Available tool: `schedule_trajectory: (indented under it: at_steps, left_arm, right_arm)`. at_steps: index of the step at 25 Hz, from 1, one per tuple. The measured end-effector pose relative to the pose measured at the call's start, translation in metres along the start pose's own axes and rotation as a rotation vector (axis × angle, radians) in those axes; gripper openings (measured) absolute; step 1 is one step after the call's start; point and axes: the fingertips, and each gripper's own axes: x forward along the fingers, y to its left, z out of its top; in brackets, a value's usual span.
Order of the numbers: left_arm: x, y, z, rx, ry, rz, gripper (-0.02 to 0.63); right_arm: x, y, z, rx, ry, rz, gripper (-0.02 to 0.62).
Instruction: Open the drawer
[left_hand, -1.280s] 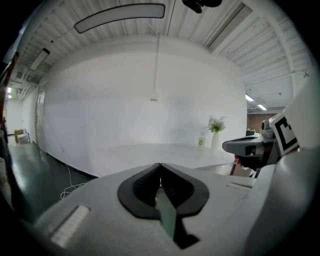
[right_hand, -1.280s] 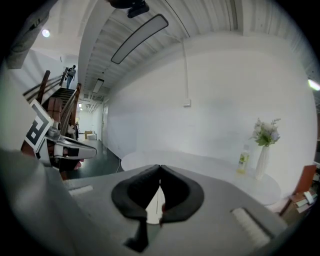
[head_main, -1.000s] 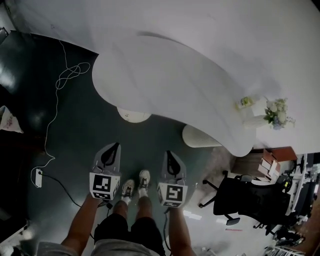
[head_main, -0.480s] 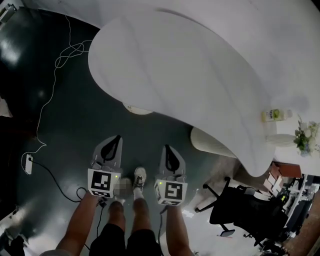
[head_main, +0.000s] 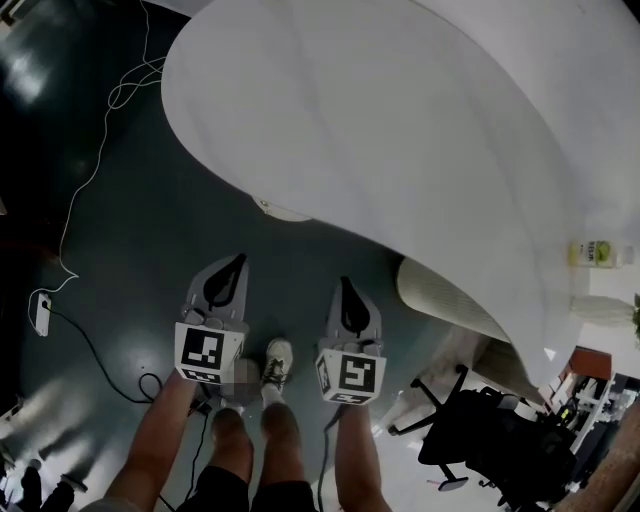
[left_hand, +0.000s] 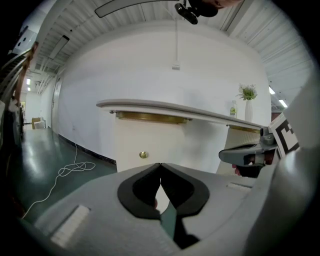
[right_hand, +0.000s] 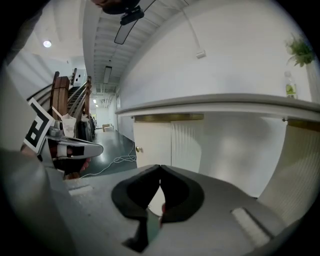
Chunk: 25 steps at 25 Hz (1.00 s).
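A cream cabinet front (left_hand: 150, 145) with a small brass knob (left_hand: 143, 155) stands under the white curved counter (head_main: 400, 130). From the right gripper view the knob (right_hand: 138, 149) shows at the cabinet's left edge. My left gripper (head_main: 236, 260) and right gripper (head_main: 343, 283) hang side by side over the dark floor, short of the counter's edge and apart from the cabinet. The left gripper (left_hand: 160, 164) has its tips touching and holds nothing. The right gripper (right_hand: 160, 166) is shut and empty too.
A white cable (head_main: 75, 200) trails over the floor at left to a power strip (head_main: 42, 313). A black office chair (head_main: 480, 445) stands at lower right. A bottle (head_main: 597, 252) and a potted plant (left_hand: 247, 92) sit on the counter. A second cream pedestal (head_main: 440, 295) stands right of my grippers.
The counter has grown larger and slid down-right in the head view as I came nearer. Both grippers stayed shut and side by side, sinking lower before the cabinet.
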Motion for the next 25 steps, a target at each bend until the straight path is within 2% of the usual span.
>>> schedule_trajectory:
  at_steps: [6,16,25]
  left_arm:
    - [0.034,0.002,-0.042,0.009,-0.017,0.000,0.010]
    - [0.072,0.013,-0.114,0.006,-0.021,0.001,0.011]
    - [0.103,0.027,-0.149,0.000,0.001,0.010,0.011]
  right_arm:
    - [0.032,0.001,-0.037,-0.008,-0.007,0.024,0.003]
    - [0.069,-0.001,-0.099,0.005,-0.028,0.017,0.003]
    - [0.082,-0.003,-0.128,-0.001,-0.016,0.018,0.003]
